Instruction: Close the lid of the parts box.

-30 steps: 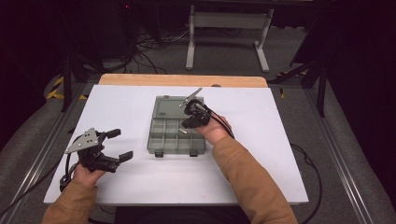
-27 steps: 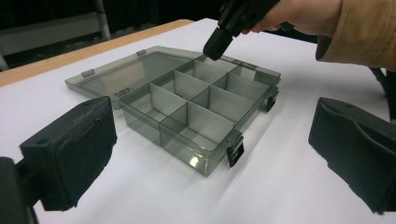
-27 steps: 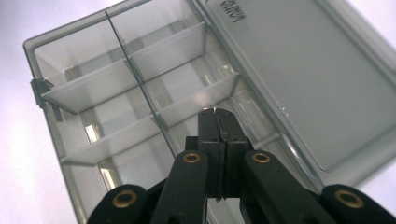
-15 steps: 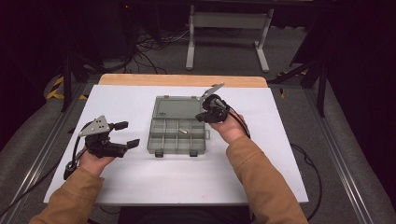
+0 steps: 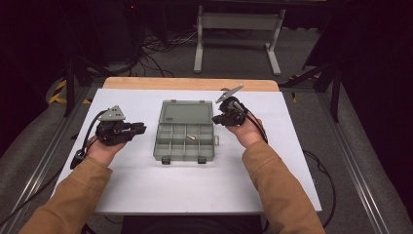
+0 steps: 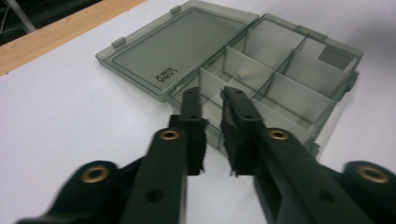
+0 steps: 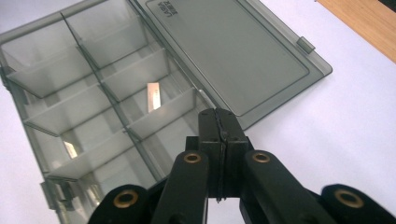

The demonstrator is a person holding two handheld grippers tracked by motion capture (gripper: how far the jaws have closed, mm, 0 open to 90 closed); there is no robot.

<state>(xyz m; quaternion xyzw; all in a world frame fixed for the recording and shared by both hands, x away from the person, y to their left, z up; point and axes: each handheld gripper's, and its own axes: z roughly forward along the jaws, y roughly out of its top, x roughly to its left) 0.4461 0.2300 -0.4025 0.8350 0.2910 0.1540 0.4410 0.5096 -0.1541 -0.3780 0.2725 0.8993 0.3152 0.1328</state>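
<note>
Organizer box (image 5: 185, 130) open, mid worktop (image 5: 146, 185), small metal piece (image 5: 192, 137) in centre compartment. Left gripper (image 6: 212, 100) jaws slightly spread, empty; right gripper (image 7: 218, 122) jaws pressed together, empty. Step unclear, prob. between moves; next likely lid closure.

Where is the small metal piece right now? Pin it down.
The small metal piece lies in a middle compartment of the open compartment box at the table's centre in the high view, between the left gripper and right gripper.
</note>
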